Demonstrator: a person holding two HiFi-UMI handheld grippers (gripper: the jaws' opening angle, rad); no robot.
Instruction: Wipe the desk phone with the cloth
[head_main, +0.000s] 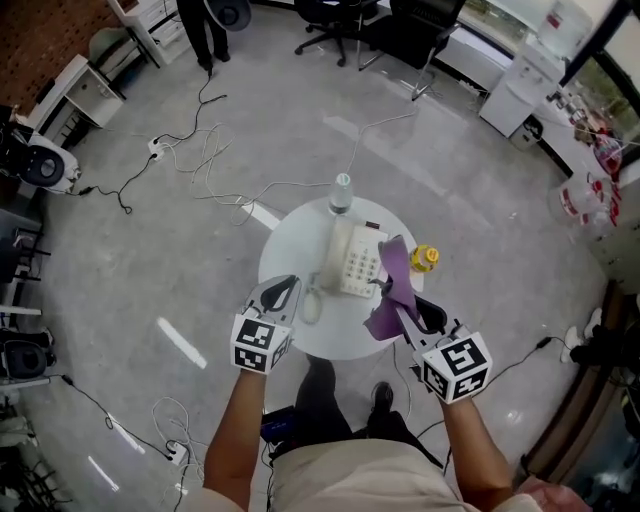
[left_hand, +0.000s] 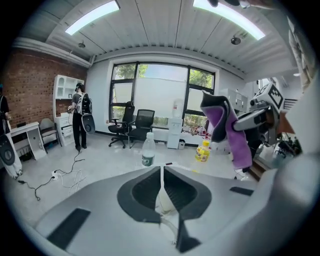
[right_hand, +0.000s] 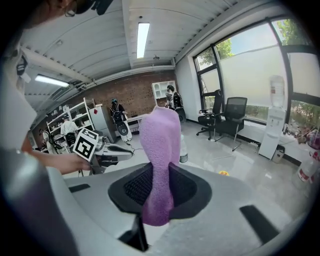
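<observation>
A white desk phone (head_main: 356, 262) sits on the small round white table (head_main: 290, 250), with its handset (head_main: 311, 303) lying at its left. My right gripper (head_main: 398, 306) is shut on a purple cloth (head_main: 391, 288), which stands up from the jaws and hangs over the phone's right edge. In the right gripper view the cloth (right_hand: 160, 150) fills the gap between the jaws. My left gripper (head_main: 282, 292) hovers at the table's near left edge beside the handset. Its jaws are shut with nothing held, and they meet in a thin seam in the left gripper view (left_hand: 162, 173).
A clear water bottle (head_main: 341, 193) stands at the table's far edge and a yellow bottle (head_main: 425, 257) at its right. Cables (head_main: 205, 160) trail across the grey floor. Office chairs (head_main: 345, 20) and a standing person (head_main: 205, 30) are far back.
</observation>
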